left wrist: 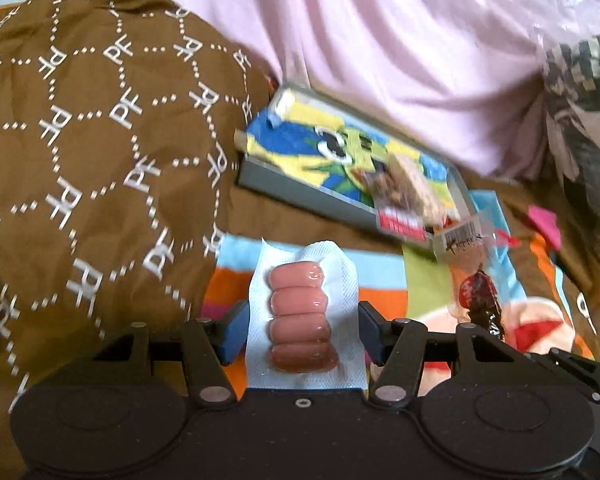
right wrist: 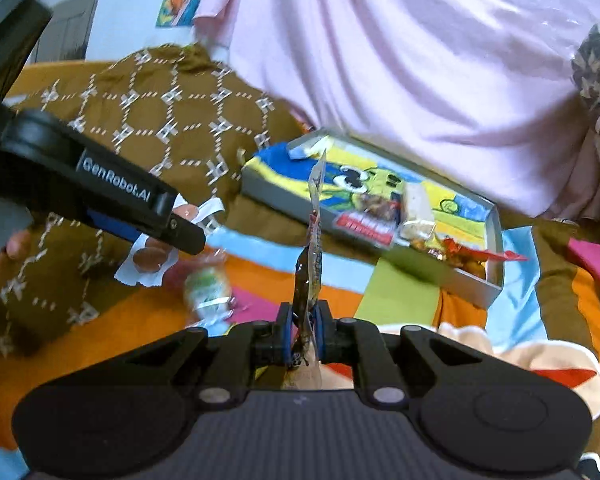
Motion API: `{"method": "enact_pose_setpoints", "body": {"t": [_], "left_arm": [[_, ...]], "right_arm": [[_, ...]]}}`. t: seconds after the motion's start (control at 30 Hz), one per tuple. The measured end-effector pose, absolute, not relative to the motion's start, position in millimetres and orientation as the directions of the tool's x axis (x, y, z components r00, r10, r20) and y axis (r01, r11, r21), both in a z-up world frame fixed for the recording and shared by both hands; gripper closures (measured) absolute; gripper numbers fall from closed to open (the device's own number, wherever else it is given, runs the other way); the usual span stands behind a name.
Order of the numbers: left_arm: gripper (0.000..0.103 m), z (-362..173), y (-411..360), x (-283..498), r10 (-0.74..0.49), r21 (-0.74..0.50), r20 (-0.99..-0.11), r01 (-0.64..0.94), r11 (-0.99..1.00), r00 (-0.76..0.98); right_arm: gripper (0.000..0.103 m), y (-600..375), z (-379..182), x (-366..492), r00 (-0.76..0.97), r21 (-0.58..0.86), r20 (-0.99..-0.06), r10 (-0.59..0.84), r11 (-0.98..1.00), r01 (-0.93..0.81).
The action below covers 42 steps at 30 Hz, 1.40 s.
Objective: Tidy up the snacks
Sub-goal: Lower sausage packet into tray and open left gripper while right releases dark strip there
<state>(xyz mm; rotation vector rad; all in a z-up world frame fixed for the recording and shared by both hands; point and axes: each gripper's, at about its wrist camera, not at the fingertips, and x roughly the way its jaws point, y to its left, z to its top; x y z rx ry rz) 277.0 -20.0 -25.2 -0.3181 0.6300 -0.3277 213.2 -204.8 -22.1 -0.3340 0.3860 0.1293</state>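
Left gripper (left wrist: pixel 304 328): jaws part-open, holding sausage pack (left wrist: pixel 302 320); right gripper (right wrist: pixel 303 334): jaws pinching sachet (right wrist: pixel 310 264); both are carrying level over tray (right wrist: pixel 496 216), releasing inside rim

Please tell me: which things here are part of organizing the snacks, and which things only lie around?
Part of the job:
- white-backed pack of pink sausages, in left gripper
- thin dark snack sachet, in right gripper
- grey tray with cartoon lining

Lying around:
- brown patterned cloth
- pink fabric
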Motion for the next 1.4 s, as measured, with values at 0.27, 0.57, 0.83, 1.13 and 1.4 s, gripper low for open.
{"method": "enact_pose_setpoints", "body": {"t": [0.27, 0.57, 0.83, 1.13, 1.4], "left_arm": [[0.043, -3, -25, 340, -0.364, -0.436, -0.392, 0.178, 0.882, 0.845], [0.043, 2, -38, 403, -0.365, -0.458, -0.316, 0.196, 0.867, 0.876], [0.043, -16, -56, 433, -0.348, -0.378, -0.319, 0.219, 0.9, 0.881], [0.055, -33, -48, 453, -0.366, -0.398, -0.328, 0.224, 0.89, 0.871], [0.049, -41, -41, 459, -0.383, -0.444, -0.326, 0.218, 0.869, 0.864]], "right_arm": [[0.091, -207, 0, 261, 0.952, -0.269, -0.29, 0.094, 0.947, -0.175], [0.091, -219, 11, 334, 0.975, -0.206, -0.207, 0.082, 0.971, -0.125], [0.091, -224, -1, 379, 0.978, -0.149, -0.186, 0.099, 0.981, -0.127], [0.09, -233, -9, 406, 0.969, -0.017, -0.209, 0.132, 0.99, -0.139], [0.087, -230, -16, 409, 0.965, -0.008, -0.228, 0.126, 0.991, -0.131]]}}
